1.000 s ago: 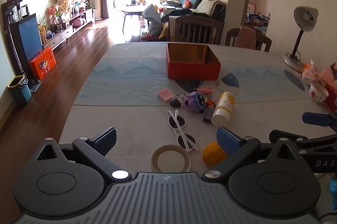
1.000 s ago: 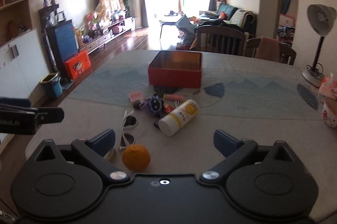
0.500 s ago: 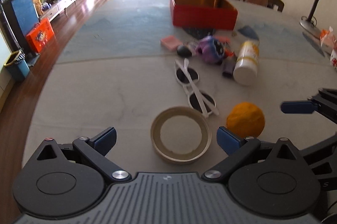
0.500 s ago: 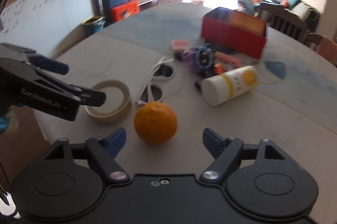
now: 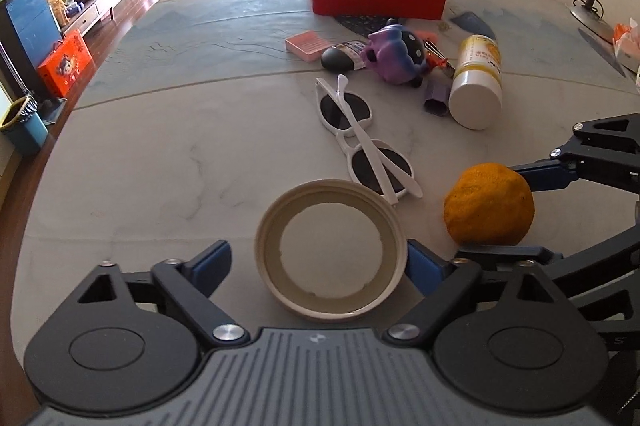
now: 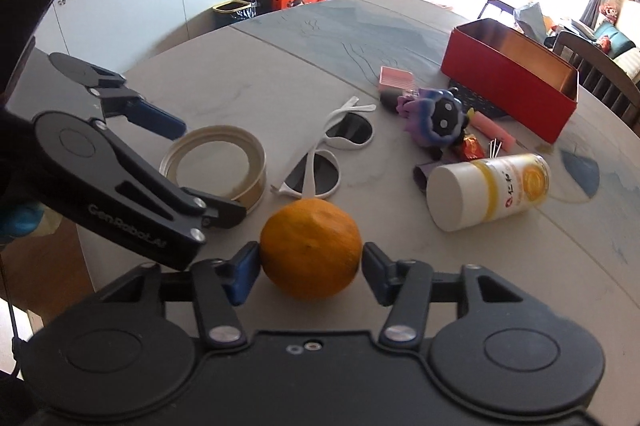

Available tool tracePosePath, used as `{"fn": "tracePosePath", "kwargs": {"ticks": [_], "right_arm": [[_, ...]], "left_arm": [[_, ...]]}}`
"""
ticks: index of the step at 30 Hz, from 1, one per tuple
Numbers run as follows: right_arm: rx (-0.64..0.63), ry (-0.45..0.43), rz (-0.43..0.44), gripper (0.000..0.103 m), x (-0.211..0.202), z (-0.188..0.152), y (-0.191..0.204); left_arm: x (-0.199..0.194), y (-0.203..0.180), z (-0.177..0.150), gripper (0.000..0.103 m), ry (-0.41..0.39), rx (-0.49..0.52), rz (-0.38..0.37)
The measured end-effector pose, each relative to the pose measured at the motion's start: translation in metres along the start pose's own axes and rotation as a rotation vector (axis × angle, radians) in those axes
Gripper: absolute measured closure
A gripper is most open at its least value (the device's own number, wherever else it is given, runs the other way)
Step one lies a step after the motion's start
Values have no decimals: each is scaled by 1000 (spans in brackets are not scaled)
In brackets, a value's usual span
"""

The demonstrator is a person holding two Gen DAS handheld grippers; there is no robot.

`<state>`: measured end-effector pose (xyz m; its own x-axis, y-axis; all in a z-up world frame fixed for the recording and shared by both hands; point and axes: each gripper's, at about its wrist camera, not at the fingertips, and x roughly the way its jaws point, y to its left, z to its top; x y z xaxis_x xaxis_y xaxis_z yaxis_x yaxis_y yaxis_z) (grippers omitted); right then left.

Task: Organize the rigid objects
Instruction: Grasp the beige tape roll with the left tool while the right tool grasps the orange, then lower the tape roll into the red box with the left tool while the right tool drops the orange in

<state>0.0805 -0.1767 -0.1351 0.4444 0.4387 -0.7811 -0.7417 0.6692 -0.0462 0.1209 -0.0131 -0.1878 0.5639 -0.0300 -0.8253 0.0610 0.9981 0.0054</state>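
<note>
Both tongs had dropped toward the table since a second before, the right gripper (image 6: 311,262) closing with its pads just meeting the orange (image 6: 311,246) at lower centre, the left gripper (image 5: 318,266) narrowing around the untouched ring (image 5: 331,250), so two pickups looked imminent

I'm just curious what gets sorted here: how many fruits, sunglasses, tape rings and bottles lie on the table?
Round orange fruit: 1
White-framed dark sunglasses: 1
Beige tape ring: 1
White-and-yellow plastic bottle: 1
Total: 4
</note>
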Motion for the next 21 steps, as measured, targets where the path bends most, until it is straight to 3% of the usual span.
{"fn": "tracePosePath", "kwargs": {"ticks": [3,9,21], "right_arm": [[5,1,8,50,0,1,-3],[31,3,-2,50,-3,1,-8],[93,-76,-75,51,-39,31,-36]], "left_arm": [[0,-2,1,26,3,0,-10],[-1,-1,6,26,15,-27,14],[-37,9,40,26,-77,-84,34]]}}
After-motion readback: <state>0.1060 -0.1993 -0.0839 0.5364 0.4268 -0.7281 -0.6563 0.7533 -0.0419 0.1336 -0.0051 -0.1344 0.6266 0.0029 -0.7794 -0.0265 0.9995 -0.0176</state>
